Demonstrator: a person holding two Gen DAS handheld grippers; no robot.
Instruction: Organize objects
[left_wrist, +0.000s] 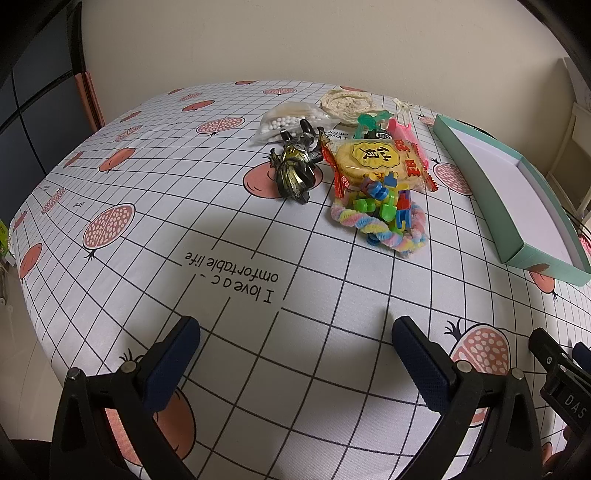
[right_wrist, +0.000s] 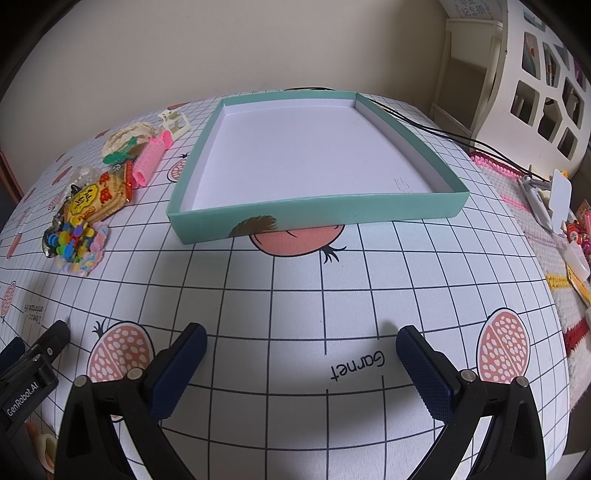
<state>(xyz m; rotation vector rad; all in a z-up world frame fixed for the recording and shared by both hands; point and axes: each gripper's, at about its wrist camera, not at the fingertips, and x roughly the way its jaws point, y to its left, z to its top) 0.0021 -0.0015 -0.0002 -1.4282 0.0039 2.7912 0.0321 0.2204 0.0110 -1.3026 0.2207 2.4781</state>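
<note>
Teal-walled, white-floored box (right_wrist: 325, 212) sits empty on the gridded desk (right_wrist: 295, 295). Left of it huddle a cracker packet (left_wrist: 376, 162), a toy beetle (left_wrist: 295, 173) and coloured clips (left_wrist: 384, 206). Both left gripper (left_wrist: 295, 354) and right gripper (right_wrist: 301, 354) hover with jaws wide, holding nothing.

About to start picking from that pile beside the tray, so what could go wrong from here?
1. The items are heaped: the yellow rice-cracker packet lies on the clear bag of coloured plastic pieces, so lifting one may drag the other.
2. The shiny dark toy beetle touches the packet and has thin legs, likely awkward to pinch.
3. The shallow teal cardboard tray looks light; a bump from the open right gripper might slide it.
</note>
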